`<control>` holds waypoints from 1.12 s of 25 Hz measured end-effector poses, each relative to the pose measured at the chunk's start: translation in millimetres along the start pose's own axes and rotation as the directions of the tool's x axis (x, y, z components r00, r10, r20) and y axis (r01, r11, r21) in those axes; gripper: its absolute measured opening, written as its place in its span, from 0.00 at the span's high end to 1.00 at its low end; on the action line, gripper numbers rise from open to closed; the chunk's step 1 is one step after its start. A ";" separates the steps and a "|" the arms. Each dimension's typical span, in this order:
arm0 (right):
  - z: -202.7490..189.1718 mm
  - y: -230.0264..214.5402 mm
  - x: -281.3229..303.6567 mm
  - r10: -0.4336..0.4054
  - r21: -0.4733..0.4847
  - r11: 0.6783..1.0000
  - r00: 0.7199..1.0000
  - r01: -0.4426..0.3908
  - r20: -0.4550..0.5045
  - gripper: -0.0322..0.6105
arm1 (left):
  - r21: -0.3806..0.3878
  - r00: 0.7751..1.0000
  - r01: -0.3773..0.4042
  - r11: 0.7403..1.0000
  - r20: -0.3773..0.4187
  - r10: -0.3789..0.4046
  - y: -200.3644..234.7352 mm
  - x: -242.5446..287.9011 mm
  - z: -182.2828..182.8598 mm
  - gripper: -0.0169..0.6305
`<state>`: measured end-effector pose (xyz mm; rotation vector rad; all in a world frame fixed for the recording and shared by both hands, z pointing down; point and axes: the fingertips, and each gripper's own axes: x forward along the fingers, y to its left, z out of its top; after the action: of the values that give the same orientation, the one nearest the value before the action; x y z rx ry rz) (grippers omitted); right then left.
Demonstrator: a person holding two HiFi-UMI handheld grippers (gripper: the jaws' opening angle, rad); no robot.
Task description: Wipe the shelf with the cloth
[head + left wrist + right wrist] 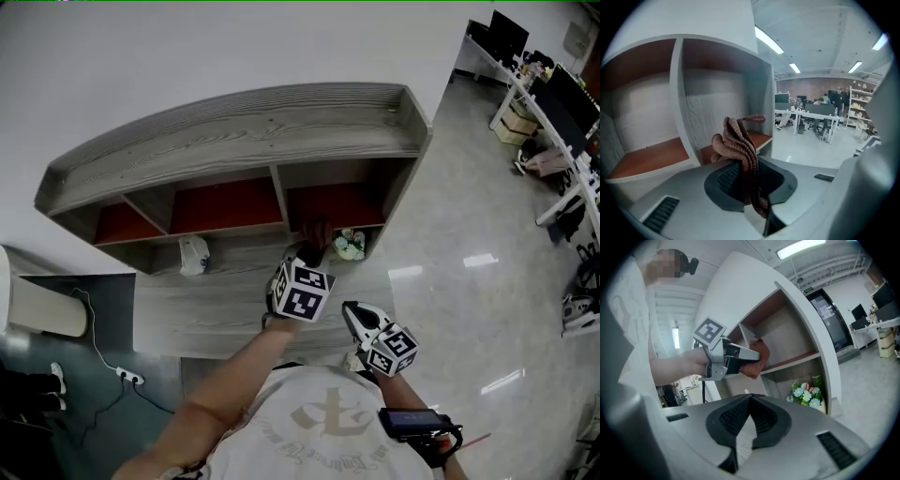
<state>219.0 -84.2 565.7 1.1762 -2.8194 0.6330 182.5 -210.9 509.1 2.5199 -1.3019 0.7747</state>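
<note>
1. Shelf point(253, 131): grey wood grain, standing against a white wall, with three red-backed compartments in a row and a wider ledge below them.
2. White object point(193, 255): small, on the ledge below the middle compartment (too small to identify).
3. Left gripper point(314, 247): reaching toward the right-hand compartment, jaws clamped on item 4.
4. Cloth point(738, 140): reddish-brown ribbed knit, bunched and standing up out of the left gripper's jaws. It sits at the front edge of the right-hand compartment's board, and contact with the board cannot be judged.
5. Flowers point(350, 246): small bunch in a pot, on the ledge just right of the cloth.
6. Right gripper point(354, 312): held low near the person's chest, jaws closed together with nothing between them.
7. Desks point(553, 122): with monitors, far right across the glossy floor.
</note>
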 end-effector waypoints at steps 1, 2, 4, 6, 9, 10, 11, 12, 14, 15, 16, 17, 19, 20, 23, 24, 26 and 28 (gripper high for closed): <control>2.2 -5.3 -3.5 0.012 0.000 1.000 1.000 -0.012 -0.003 0.94 | 0.009 0.999 -0.034 0.999 -0.013 0.035 -0.3 6.3 4.6 0.87; 4.1 -10.6 -6.9 0.025 0.000 1.000 1.000 -0.025 -0.006 0.94 | 0.023 0.997 -0.070 0.997 -0.025 0.071 0.3 12.2 9.8 0.87; 6.8 -20.5 -12.7 0.050 0.001 0.999 0.999 -0.050 -0.012 0.94 | 0.052 0.988 -0.147 0.988 -0.045 0.150 5.2 23.2 20.5 0.87; 8.0 -28.7 -17.2 0.074 0.010 0.997 0.997 -0.074 -0.011 0.94 | 0.085 0.972 -0.219 0.972 -0.070 0.225 13.6 33.3 27.5 0.87; 7.7 -40.6 -24.5 0.109 0.019 0.994 0.994 -0.108 -0.017 0.94 | 0.119 0.943 -0.300 0.947 -0.117 0.313 25.7 47.9 30.1 0.87; 7.6 -44.7 -27.2 0.121 0.020 0.992 0.992 -0.121 -0.021 0.94 | 0.125 0.931 -0.327 0.937 -0.130 0.342 30.0 52.1 30.3 0.87; 7.7 -48.7 -29.7 0.133 0.022 0.991 0.991 -0.133 -0.025 0.94 | 0.130 0.918 -0.354 0.926 -0.142 0.371 34.7 55.7 30.9 0.87; 8.0 -52.8 -32.0 0.146 0.023 0.989 0.989 -0.145 -0.029 0.94 | 0.134 0.904 -0.382 0.915 -0.152 0.400 39.7 59.0 32.1 0.87; 8.3 -60.4 -36.6 0.170 0.024 0.985 0.985 -0.170 -0.037 0.94 | 0.141 0.878 -0.430 0.892 -0.168 0.449 49.4 65.2 35.7 0.87; 8.1 -63.9 -39.0 0.183 0.024 0.983 0.982 -0.182 -0.043 0.94 | 0.144 0.865 -0.450 0.881 -0.177 0.470 54.1 68.2 36.9 0.87; 7.7 -67.3 -41.4 0.194 0.023 0.981 0.980 -0.193 -0.049 0.94 | 0.145 0.852 -0.468 0.872 -0.189 0.489 58.8 71.2 37.2 0.87; 7.3 -70.6 -43.5 0.205 0.021 0.979 0.977 -0.204 -0.055 0.94 | 0.145 0.839 -0.484 0.863 -0.202 0.504 63.5 73.9 36.5 0.87; 6.8 -76.8 -47.4 0.224 0.018 0.975 0.972 -0.223 -0.066 0.94 | 0.137 0.819 -0.505 0.852 -0.234 0.524 71.3 78.7 33.1 0.87; 6.7 -79.8 -49.3 0.232 0.018 0.973 0.970 -0.231 -0.070 0.94 | 0.135 0.810 -0.513 0.848 -0.250 0.530 74.3 81.1 30.6 0.87; 7.1 -89.6 -55.1 0.249 0.020 0.969 0.966 -0.248 -0.075 0.94 | 0.153 0.782 -0.530 0.834 -0.292 0.551 79.6 89.6 22.5 0.87; 7.5 -92.7 -56.8 0.252 0.023 0.968 0.965 -0.251 -0.075 0.94 | 0.155 0.775 -0.533 0.832 -0.306 0.553 80.5 92.4 19.5 0.87; 8.3 -97.7 -58.9 0.259 0.034 0.966 0.963 -0.257 -0.070 0.94 | 0.138 0.766 -0.536 0.833 -0.335 0.548 82.9 97.3 12.3 0.87; 8.8 -101.5 -60.4 0.267 0.044 0.964 0.962 -0.264 -0.066 0.94 | 0.104 0.764 -0.537 0.837 -0.360 0.535 86.1 101.0 6.4 0.87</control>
<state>332.9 -110.9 583.6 0.7655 -2.9399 0.7225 163.5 -335.0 552.7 1.8411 -1.8816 1.2853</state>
